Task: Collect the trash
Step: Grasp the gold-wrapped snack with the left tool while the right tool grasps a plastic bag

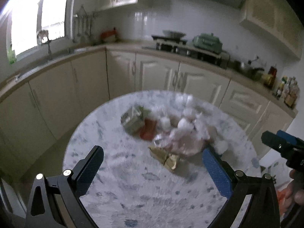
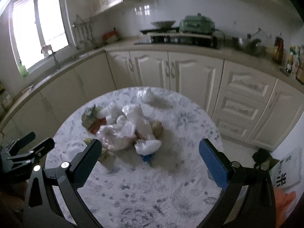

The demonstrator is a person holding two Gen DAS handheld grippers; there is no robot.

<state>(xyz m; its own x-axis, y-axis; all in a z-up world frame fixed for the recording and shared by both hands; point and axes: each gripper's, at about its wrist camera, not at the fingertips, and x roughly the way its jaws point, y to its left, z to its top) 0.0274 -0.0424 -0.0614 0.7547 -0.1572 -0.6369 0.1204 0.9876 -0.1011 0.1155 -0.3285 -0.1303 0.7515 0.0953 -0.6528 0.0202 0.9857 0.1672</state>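
A pile of trash (image 1: 171, 131) lies in the middle of a round marble table (image 1: 133, 190): crumpled white tissues and plastic (image 2: 129, 129), a green carton (image 1: 133, 119), a red wrapper (image 1: 148, 129) and a gold wrapper (image 1: 167, 157). A blue scrap (image 2: 146, 157) lies at the near edge of the pile. My left gripper (image 1: 153, 169) is open and empty, held above the table short of the pile. My right gripper (image 2: 150, 157) is open and empty, also short of the pile. Each gripper shows at the edge of the other's view: the right one (image 1: 281, 146), the left one (image 2: 28, 152).
Cream kitchen cabinets (image 2: 171, 72) and a counter wrap behind the table, with a stove (image 2: 180, 36), a green appliance (image 2: 197, 24), bottles (image 2: 292, 58) and a sink tap (image 2: 53, 57). A cardboard box (image 2: 285, 171) and something orange (image 2: 285, 199) are on the floor at right.
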